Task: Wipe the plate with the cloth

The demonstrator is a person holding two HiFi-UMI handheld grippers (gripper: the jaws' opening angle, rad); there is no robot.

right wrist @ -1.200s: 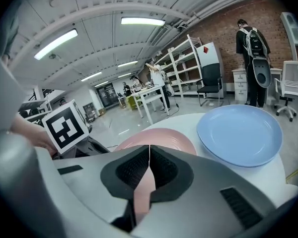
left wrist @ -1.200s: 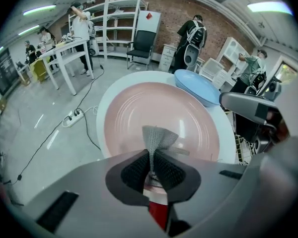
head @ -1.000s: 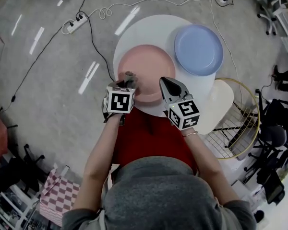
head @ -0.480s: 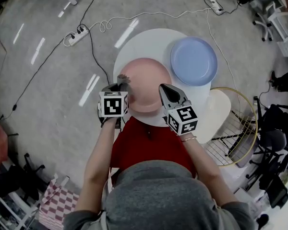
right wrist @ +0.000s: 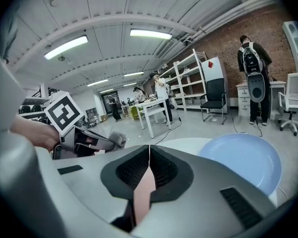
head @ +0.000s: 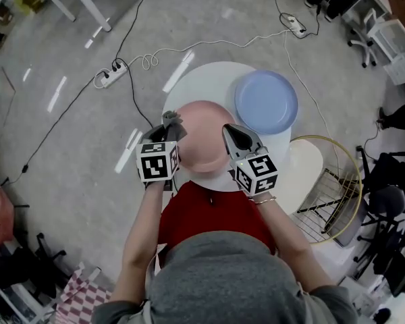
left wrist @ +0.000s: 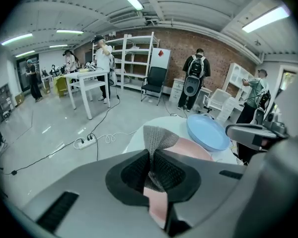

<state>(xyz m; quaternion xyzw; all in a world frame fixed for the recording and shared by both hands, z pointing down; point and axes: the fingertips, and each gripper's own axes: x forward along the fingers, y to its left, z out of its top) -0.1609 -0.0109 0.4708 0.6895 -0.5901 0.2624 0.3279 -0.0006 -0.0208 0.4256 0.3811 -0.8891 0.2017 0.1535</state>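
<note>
A round white table point(head: 202, 83) carried two plates. The pink plate point(head: 202, 144) lay toward the table's 6 o'clock edge, nearest the person. The blue plate point(head: 266, 102) sat at about 1 o'clock from it, their rims close together.

The left gripper point(head: 170, 123) was at the pink plate's 10 o'clock rim, pointing toward 12 o'clock. Its own view showed the jaws clamped on the grey cloth point(left wrist: 159, 138). A fold of the knit fabric stood up past the tips of the left gripper point(left wrist: 151, 160), with the pink plate point(left wrist: 191, 150) and the blue plate point(left wrist: 206, 133) beyond it. From above, the cloth point(head: 170, 118) overlapped the pink rim, though whether it pressed on the plate could not be told.

The right gripper point(head: 235, 132) was at the pink plate's 3 o'clock rim, also aimed toward 12 o'clock. In its own view the right gripper point(right wrist: 149, 157) had its jaws drawn together, meeting at the tips. A narrow wedge of the pink plate point(right wrist: 143, 192) was pinched between them lower down. The blue plate point(right wrist: 243, 160) lay ahead at roughly 2 o'clock.

On the floor, a power strip point(head: 111, 75) lay at about 10 o'clock from the table.
</note>
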